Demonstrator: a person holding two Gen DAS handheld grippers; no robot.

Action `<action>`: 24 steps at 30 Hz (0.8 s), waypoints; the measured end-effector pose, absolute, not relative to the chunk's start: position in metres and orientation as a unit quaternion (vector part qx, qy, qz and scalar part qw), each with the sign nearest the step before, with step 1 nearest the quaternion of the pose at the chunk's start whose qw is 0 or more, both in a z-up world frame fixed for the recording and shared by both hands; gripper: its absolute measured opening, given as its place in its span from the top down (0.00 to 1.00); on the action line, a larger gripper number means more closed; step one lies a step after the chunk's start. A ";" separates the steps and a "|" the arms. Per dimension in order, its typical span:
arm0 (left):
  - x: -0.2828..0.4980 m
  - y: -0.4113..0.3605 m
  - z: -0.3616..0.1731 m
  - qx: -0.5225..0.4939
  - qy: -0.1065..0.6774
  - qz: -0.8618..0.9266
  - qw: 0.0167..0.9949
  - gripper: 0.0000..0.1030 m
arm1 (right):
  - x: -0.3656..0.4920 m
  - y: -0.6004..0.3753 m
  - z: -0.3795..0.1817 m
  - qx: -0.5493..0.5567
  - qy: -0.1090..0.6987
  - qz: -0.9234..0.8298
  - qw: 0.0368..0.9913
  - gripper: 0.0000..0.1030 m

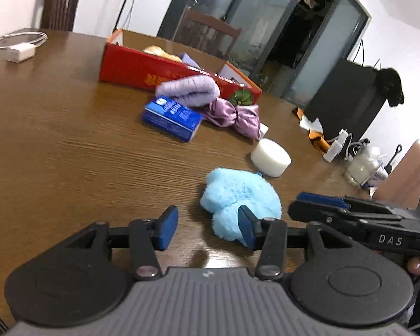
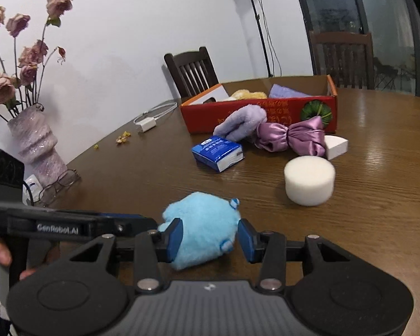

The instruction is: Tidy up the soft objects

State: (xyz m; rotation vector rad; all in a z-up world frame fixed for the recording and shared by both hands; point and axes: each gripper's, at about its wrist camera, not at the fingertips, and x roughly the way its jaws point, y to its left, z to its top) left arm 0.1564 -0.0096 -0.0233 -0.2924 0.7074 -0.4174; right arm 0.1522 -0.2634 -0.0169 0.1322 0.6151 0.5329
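Blue plush toy (image 2: pixel 201 228) on table (image 2: pixel 378 196) between wide-spread fingers of right gripper (image 2: pixel 208 238), left pad (image 2: pixel 173 239) touching fur, left gripper (image 1: pixel 207 228) wide apart, holding nothing, red box (image 2: pixel 266 112) behind

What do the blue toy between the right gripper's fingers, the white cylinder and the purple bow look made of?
Blue toy: plush, going by its long fluffy pile. White cylinder: probably foam, matte with soft rounded edges. Purple bow: satin-like fabric, with shiny highlights along gathered folds.
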 end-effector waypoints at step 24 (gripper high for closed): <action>0.173 0.010 -0.023 -0.181 0.334 -0.181 0.907 0.56 | 0.184 -0.262 -0.019 0.100 0.302 0.309 0.896 0.60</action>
